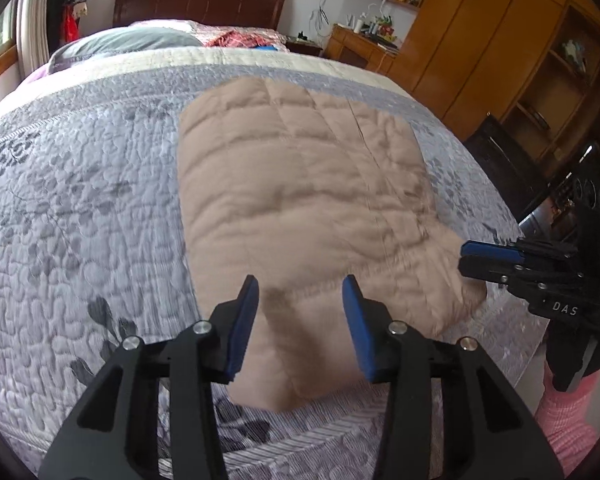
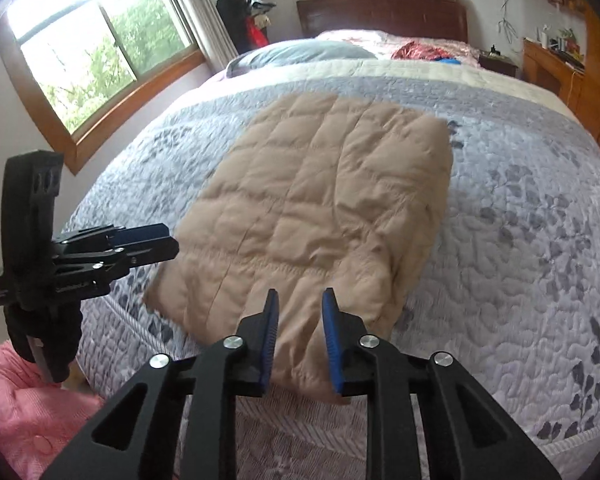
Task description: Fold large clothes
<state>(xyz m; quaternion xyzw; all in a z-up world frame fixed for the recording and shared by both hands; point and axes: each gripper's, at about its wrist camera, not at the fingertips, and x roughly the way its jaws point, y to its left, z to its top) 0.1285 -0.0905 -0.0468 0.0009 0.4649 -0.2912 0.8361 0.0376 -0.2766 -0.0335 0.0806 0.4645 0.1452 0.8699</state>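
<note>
Beige quilted padded jacket (image 1: pixel 300 192) lies at frame centre on grey-lilac quilted bedspread (image 1: pixel 80 200), already folded to rectangle (sleeves seem tucked in). Left gripper (image 1: pixel 300 320) and right gripper (image 2: pixel 300 332) both hover above its near edge, jaws parted, holding nothing. Probably one more fold left.

- Left wrist view: looks steeply down along its own left gripper (image 1: pixel 300 292) from the foot of the bed (image 1: pixel 80 200), close above the near edge of the tan quilted garment (image 1: pixel 300 184), facing the headboard (image 1: pixel 196 4).
- Right wrist view: same downward slant over the right gripper (image 2: pixel 300 304), set further right.
- Shared: garment, bedspread, headboard; each view catches the other gripper at its edge.
</note>
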